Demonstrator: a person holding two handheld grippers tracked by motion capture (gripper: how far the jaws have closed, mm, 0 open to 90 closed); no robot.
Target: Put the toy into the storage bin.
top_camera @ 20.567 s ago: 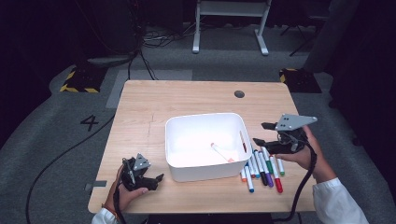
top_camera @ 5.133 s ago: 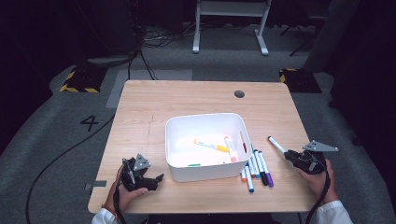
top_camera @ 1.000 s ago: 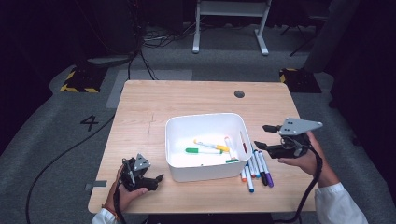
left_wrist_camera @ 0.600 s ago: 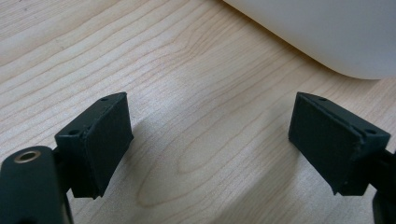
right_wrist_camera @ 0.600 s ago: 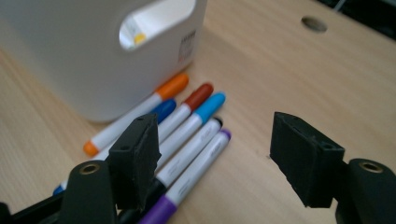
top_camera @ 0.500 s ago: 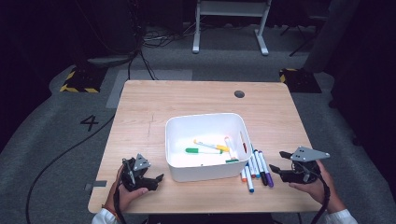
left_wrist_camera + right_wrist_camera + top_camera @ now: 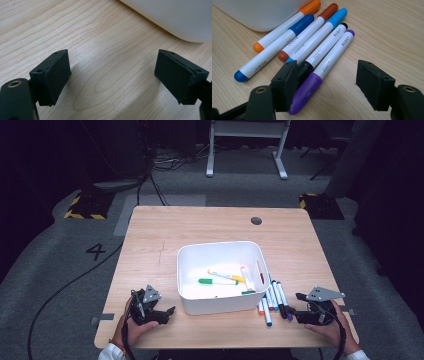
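The purple marker [image 7: 325,66] lies at the outer edge of a row of loose markers [image 7: 272,297] on the wooden table [image 7: 210,227], just right of the white bin [image 7: 220,251], as the right gripper [image 7: 299,309] sits low at the table's near right corner. A hand [image 7: 332,327] grips it from behind, forearm entering from the bottom edge, the tool held nearly level and aimed left toward the row. Its jaws stand well apart: in the right gripper view they straddle the purple marker's capped end, one jaw wedged between it and the black marker [image 7: 322,53] alongside, the other jaw clear on bare wood, neither pad visibly pressing.

Across the table, the left gripper [image 7: 167,312] rests at the near left corner in the other hand [image 7: 135,325], jaws wide over empty wood, pointing at the bin's wall.

The purple cap's tip runs under the near jaw, and the black marker's cap is largely hidden behind it. More markers lie inside the bin; their number is hard to make out from above.

The purple marker's long axis runs away from the person, parallel with its neighbours, its large cap toward the table's near edge.
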